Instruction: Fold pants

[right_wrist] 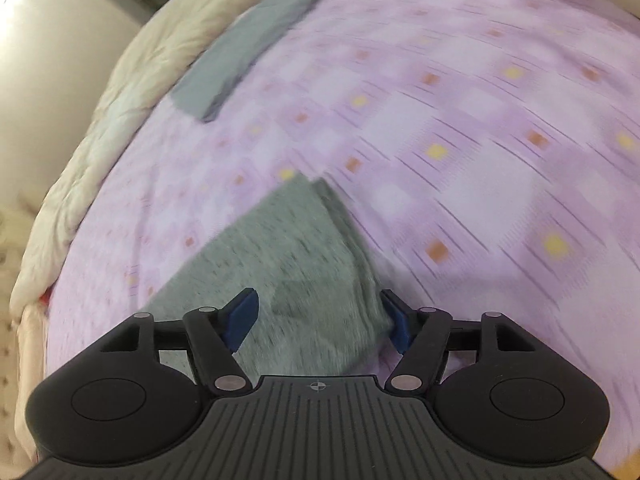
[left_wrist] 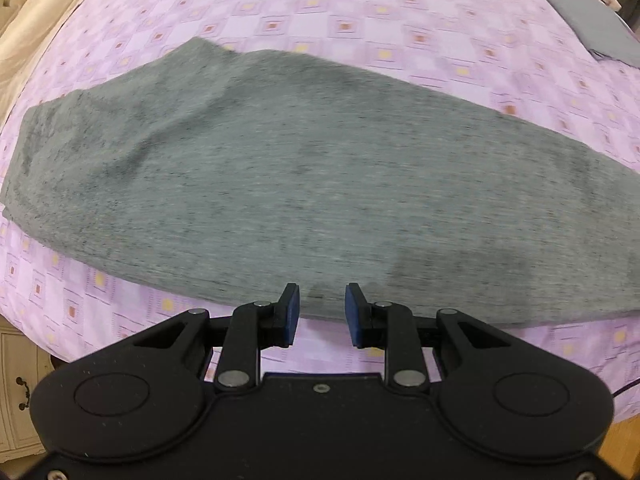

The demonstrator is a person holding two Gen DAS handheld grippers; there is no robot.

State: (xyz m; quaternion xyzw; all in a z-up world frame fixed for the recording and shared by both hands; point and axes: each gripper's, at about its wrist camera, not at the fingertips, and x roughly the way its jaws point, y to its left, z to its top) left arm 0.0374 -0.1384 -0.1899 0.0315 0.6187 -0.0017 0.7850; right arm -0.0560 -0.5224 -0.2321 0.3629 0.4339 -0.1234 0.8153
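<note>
Grey heathered pants (left_wrist: 300,176) lie flat across the pink patterned bed, folded lengthwise, waist end at the left and legs tapering to the right. My left gripper (left_wrist: 322,314) is open and empty, just at the near edge of the pants. In the right wrist view the leg end of the pants (right_wrist: 296,264) lies on the bed and runs between my fingers. My right gripper (right_wrist: 320,320) is open wide above it, holding nothing. The right view is blurred by motion.
A folded grey garment (left_wrist: 584,12) lies at the far right of the bed; it also shows in the right wrist view (right_wrist: 244,48). A cream quilt (right_wrist: 120,112) is bunched along the bed's edge. A wooden cabinet (left_wrist: 16,392) stands beside the bed.
</note>
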